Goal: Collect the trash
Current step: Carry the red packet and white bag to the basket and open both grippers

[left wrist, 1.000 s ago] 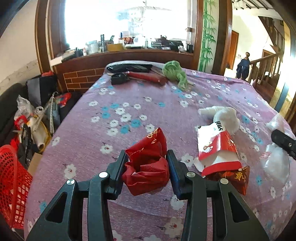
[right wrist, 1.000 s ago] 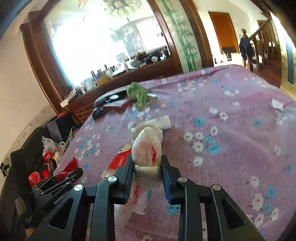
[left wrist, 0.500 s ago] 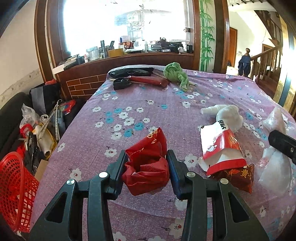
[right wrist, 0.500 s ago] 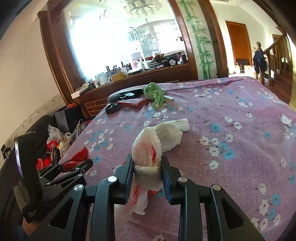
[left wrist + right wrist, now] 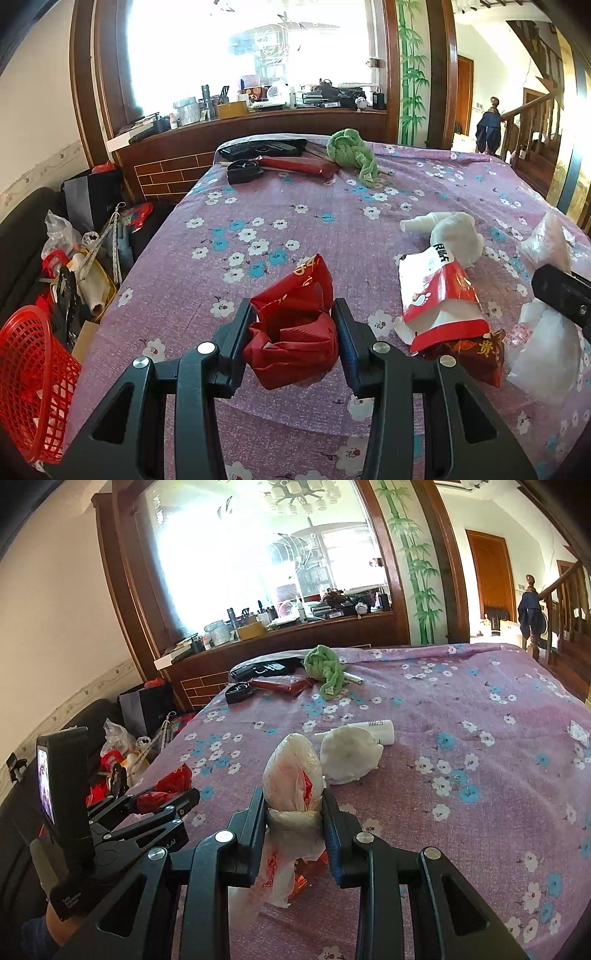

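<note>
A crumpled red wrapper [image 5: 295,328] sat pinched between the closed jaws of the left gripper [image 5: 293,341], held above the near edge of the flowered purple tablecloth [image 5: 280,206]. The right gripper [image 5: 294,821] was clamped on a knotted white plastic bag [image 5: 293,775], whose loose tail hung below the fingers. On the cloth just right of the wrapper lay a red-and-white snack pouch [image 5: 439,295], its lower end overlapping a dark red packet [image 5: 476,354]. Behind it sat a white wad [image 5: 351,755], probably tissue, touching a white tube [image 5: 376,729]. Farther back lay a green cloth [image 5: 352,153]. A red mesh basket [image 5: 31,384] stood off the table's left side.
</note>
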`<move>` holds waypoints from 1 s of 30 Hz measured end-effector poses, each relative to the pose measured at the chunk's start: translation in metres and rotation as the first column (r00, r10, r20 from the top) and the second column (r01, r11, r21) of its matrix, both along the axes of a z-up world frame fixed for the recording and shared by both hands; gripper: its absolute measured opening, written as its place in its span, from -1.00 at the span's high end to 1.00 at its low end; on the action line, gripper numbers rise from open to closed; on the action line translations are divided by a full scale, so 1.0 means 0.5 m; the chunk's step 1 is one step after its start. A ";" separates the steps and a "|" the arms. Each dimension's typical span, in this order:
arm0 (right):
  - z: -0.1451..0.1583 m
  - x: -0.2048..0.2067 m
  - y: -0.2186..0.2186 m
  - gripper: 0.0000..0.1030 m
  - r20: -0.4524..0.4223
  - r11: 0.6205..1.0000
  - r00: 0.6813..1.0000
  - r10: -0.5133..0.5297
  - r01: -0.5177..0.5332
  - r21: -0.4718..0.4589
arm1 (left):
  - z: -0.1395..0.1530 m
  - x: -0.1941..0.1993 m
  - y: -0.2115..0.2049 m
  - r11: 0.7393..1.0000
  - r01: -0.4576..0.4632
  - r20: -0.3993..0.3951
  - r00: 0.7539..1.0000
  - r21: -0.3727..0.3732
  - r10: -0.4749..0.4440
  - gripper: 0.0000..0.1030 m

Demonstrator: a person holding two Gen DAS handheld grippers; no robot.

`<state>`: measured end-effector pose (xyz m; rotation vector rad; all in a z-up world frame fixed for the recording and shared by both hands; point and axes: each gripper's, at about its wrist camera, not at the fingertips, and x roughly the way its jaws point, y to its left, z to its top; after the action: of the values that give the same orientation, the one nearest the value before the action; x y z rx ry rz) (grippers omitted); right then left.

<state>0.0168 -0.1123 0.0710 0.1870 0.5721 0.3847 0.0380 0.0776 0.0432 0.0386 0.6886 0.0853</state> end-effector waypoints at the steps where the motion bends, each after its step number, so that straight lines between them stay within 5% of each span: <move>1: 0.001 0.000 0.000 0.40 0.004 1.000 1.000 0.000 0.000 0.000 | 0.004 -0.004 0.000 1.000 -0.003 0.003 1.000 0.006 0.003 0.21; 18: 0.052 -0.107 0.043 0.40 0.034 0.994 0.993 0.110 -0.110 0.019 | 0.057 -0.203 0.048 0.995 -0.094 0.052 0.994 0.047 0.091 0.20; 30: 0.037 -0.147 0.095 0.40 0.001 0.986 0.986 0.168 -0.168 -0.001 | 0.047 -0.251 0.098 0.988 -0.145 0.067 0.988 0.047 0.142 0.20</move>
<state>-0.0566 -0.0647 0.0894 0.1380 0.5893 0.5477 -0.0874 0.1267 0.0667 0.0355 0.6250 0.2415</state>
